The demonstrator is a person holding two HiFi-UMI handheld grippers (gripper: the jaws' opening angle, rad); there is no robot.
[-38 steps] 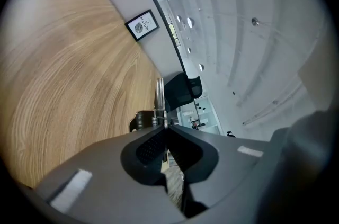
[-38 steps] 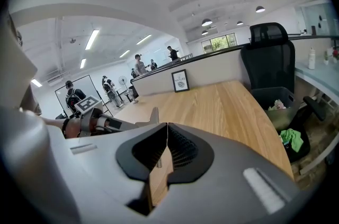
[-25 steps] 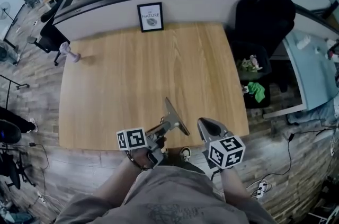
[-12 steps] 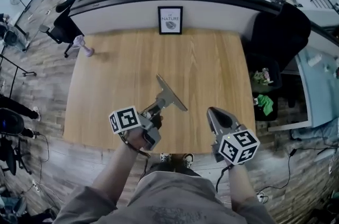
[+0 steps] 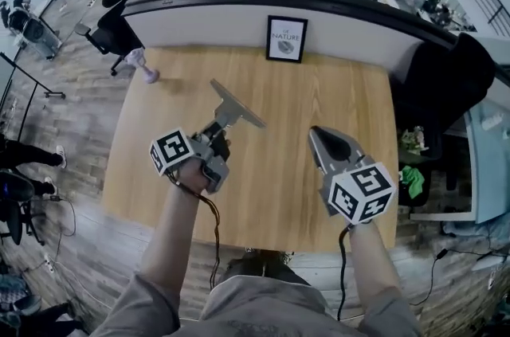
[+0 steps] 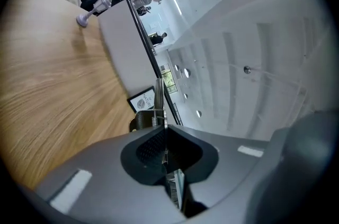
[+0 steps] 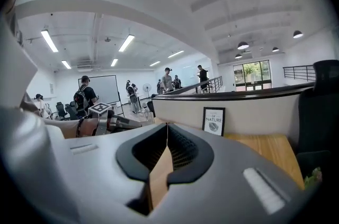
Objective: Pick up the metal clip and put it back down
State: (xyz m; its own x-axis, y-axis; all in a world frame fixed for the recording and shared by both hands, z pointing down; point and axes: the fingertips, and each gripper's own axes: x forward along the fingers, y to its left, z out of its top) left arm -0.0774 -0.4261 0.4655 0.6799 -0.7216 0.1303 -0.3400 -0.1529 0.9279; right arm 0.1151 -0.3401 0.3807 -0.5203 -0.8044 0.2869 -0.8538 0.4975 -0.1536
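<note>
The metal clip is a wide flat steel plate with a spring; it is held above the wooden table, left of the middle. My left gripper is shut on the clip's handle end. In the left gripper view the clip shows edge-on, sticking out from between the closed jaws of my left gripper. My right gripper hovers over the table's right half, shut with nothing in it. In the right gripper view the pads of my right gripper meet, and the left gripper's marker cube appears at the left.
A framed "Nature" picture leans on the partition at the table's far edge. A small pale pink object stands on the far left corner. A dark chair sits to the right, with office chairs and people beyond the partition.
Both grippers have moved forward from the table's near edge to over the tabletop. The left one carried the clip with it, further from the near edge and to the left.
</note>
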